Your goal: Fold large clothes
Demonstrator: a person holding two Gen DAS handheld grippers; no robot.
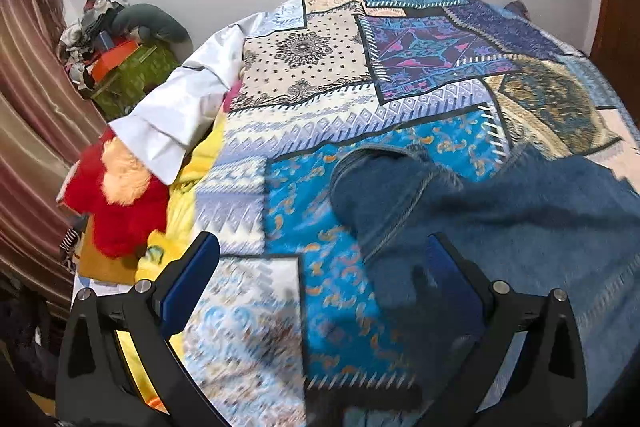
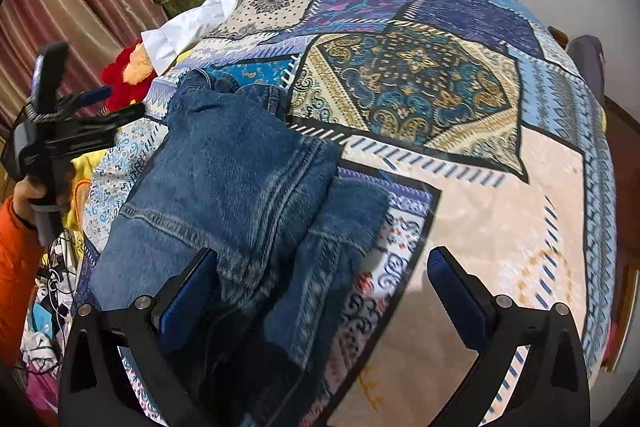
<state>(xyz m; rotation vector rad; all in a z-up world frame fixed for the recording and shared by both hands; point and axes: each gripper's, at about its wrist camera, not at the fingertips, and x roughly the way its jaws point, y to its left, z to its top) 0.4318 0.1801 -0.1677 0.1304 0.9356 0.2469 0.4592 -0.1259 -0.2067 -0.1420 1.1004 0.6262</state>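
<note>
A pair of blue denim jeans (image 2: 240,179) lies folded on the patchwork bedspread (image 2: 500,195); in the left wrist view the jeans (image 1: 500,227) fill the lower right. My left gripper (image 1: 320,267) is open above the spread, its right finger over the jeans' left edge, nothing held. From the right wrist camera, that left gripper (image 2: 108,103) hangs at the far left beside the bed, held by a hand in an orange sleeve (image 2: 16,251). My right gripper (image 2: 322,277) is open above the jeans' near end, its left finger over the denim, its right finger over the spread.
A white cloth (image 1: 176,107) and a red plush toy (image 1: 120,203) lie at the bed's left edge over yellow fabric (image 1: 200,163). A cluttered green table (image 1: 132,75) stands by striped curtains (image 1: 28,107). Cables and clutter (image 2: 52,287) sit on the floor to the left.
</note>
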